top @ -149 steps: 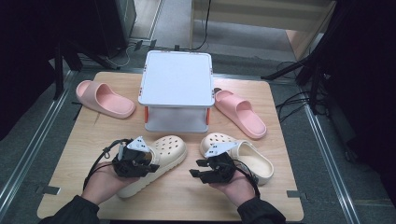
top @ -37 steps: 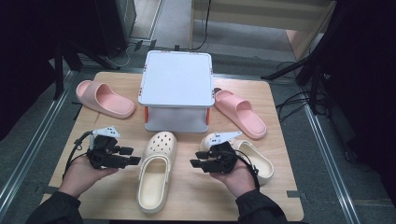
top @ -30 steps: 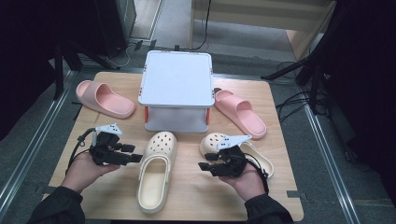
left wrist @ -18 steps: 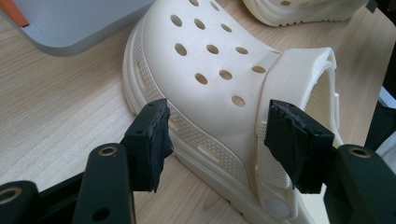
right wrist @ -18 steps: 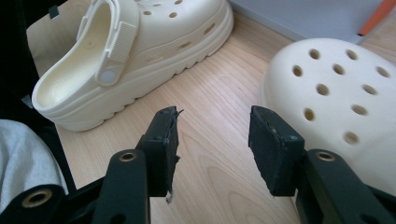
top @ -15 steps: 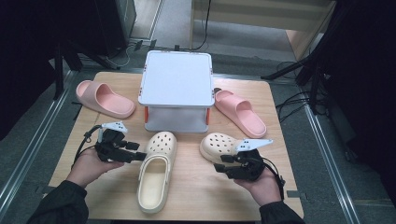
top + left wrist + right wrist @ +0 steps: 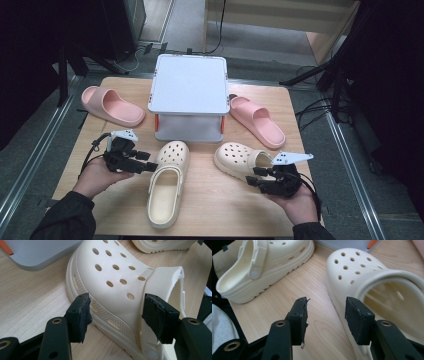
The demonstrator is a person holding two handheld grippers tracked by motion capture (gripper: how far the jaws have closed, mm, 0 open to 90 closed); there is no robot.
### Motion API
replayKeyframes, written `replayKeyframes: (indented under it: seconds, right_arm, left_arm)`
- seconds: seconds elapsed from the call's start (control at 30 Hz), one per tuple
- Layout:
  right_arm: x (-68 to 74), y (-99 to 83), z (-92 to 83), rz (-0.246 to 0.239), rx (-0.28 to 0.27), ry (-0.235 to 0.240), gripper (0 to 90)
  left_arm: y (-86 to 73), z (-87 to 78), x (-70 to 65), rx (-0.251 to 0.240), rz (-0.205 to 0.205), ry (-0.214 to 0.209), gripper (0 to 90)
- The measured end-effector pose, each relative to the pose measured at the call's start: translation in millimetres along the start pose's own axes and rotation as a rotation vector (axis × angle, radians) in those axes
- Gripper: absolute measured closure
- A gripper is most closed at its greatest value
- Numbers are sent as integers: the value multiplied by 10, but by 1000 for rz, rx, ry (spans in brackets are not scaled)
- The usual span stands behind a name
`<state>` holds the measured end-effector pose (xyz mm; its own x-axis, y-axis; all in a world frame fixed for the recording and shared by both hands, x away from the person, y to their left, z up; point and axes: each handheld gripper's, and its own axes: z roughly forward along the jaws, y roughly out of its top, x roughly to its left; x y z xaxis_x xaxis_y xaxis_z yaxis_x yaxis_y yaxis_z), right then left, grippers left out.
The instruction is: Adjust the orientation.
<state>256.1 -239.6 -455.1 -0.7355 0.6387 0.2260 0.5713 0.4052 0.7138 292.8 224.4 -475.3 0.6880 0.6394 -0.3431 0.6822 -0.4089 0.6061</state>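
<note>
**Q:** What are you holding, and where do the shoes lie?

**A:** I hold nothing. My left gripper (image 7: 150, 167) sits at the lower left of the high view, jaws spread, pointing at the cream perforated foam clog (image 7: 166, 186) lying lengthwise at lower centre, toe toward the top of the frame. In my left gripper view that clog (image 7: 120, 287) runs across the middle, and my two black pads stand on either side of its side wall near the heel strap; I cannot tell whether they touch it.

**Q:** And the right side?

**A:** My right gripper (image 7: 254, 179) is at the lower right of the high view, jaws spread with nothing between them. It sits just beside the heel end of the second cream perforated foam clog (image 7: 242, 161), which lies angled, toe toward the left. In my right gripper view that clog (image 7: 367, 282) fills the right half, and bare wood shows between my pads.

**Q:** What else is on the table?

**A:** A white box-shaped plastic stand with orange corners (image 7: 189, 95) at upper centre of the light wooden table (image 7: 215, 210), a pink foam slide sandal (image 7: 111, 105) at its left, another pink foam slide sandal (image 7: 257, 121) at its right.
</note>
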Motion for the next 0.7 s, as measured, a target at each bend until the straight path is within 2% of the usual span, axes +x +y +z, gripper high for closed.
replayKeyframes:
  seconds: [0.13, 0.4, 0.5, 0.6, 0.7]
  right_arm:
    - [-88, -65, -44, 23, 9, -23, 535]
    - [-150, -75, 16, 14, 38, -44, 534]
    - [-161, -69, 18, 12, 33, -47, 534]
    - [-185, -76, 54, -1, 68, -71, 535]
    - [-212, -77, 123, -20, 100, -74, 559]
  left_arm:
    - [10, 8, 3, 1, -8, -2, 384]
    - [9, 9, 14, 3, -9, -2, 382]
    - [7, 10, 16, 6, -8, -2, 382]
    - [6, 11, 16, 5, -8, -2, 381]
    - [5, 11, 17, 5, -10, -4, 380]
